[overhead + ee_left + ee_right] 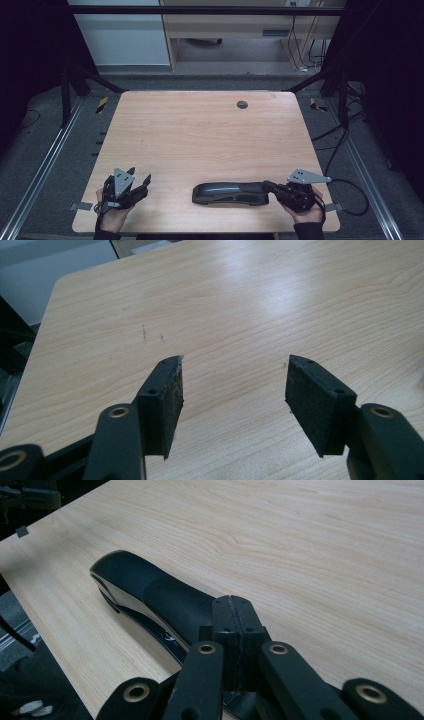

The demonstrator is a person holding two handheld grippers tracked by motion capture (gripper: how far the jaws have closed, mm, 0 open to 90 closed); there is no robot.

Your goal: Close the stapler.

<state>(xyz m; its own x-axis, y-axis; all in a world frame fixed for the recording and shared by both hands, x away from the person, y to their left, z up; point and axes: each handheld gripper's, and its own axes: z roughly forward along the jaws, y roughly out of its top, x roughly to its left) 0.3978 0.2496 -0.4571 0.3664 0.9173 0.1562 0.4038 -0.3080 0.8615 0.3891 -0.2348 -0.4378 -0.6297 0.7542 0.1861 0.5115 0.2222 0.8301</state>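
Stapler [231,193]: black, long-bodied, lying flat on the wooden table [200,130] near the person's edge, right of centre; its length runs left to right across the high view.
Stapler close up [150,592]: rounded nose points away from the right gripper, with a glossy lower rail beneath a matte top cover.
Right gripper [274,188]: held in the right hand [306,207] at the stapler's right end; the pads are pressed flat together with no gap between them, and nothing is pinched between them.
Right gripper and stapler: the closed tips [235,620] sit over the rear of the stapler's top; whether they press on it or hang just above it I cannot tell.
Left gripper [140,179]: held in the left hand [112,212] near the table's front left corner, well apart from the stapler.
Left gripper state: jaws apart with bare wood between the pads [167,400], gripping nothing.
Table: pale wood grain, with a small dark round cap [242,104] near its far edge.
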